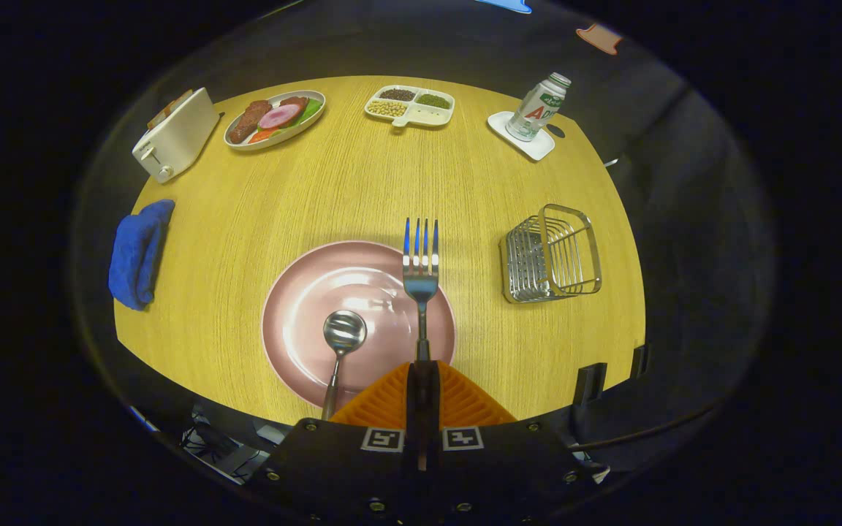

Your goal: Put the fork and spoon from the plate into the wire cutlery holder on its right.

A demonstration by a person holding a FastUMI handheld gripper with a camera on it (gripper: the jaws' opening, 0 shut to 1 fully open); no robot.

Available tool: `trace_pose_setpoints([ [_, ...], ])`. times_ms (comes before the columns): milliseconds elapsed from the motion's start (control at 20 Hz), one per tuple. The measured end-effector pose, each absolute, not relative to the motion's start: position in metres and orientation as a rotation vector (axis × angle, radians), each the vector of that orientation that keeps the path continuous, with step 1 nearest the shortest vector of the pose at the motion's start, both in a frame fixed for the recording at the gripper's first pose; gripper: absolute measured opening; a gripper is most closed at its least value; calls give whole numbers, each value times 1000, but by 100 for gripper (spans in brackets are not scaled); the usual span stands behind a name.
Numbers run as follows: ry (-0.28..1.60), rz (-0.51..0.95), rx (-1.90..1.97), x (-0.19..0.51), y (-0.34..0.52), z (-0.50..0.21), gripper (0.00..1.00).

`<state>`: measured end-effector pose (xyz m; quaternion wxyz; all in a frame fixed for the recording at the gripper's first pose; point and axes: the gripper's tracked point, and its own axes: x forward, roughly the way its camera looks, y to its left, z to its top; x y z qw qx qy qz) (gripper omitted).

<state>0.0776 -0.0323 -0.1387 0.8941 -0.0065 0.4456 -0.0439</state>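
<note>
On the left side of the desk (260, 219) lies a blue cloth (139, 253), far from the work; next comes the pink plate (304, 292), with the spoon (343, 336) resting on it, bowl up, its handle going over the near rim; just right of the spoon, the fork (421, 263) stands out ahead of the claw (422, 380), tines pointing away, above the right part of the plate; further right, apart from the plate, stands the wire cutlery holder (551, 253).

The claw is closed tight on the fork handle, both fingers pressing it low on the stem; I judge the grip is narrow, so the fork may turn or slip during the move to the right; its tines may also catch on the holder's wires if it comes too low.

The claw points forward over the near rim of the plate, roughly level, holding the fork lifted.
</note>
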Motion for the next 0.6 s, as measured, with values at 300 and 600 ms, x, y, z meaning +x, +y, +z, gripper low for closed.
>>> trace_pose_setpoints([
  [300, 931, -163, 65, 74, -62, -119, 5],
  [600, 940, -236, 157, 79, -107, -111, 5],
])
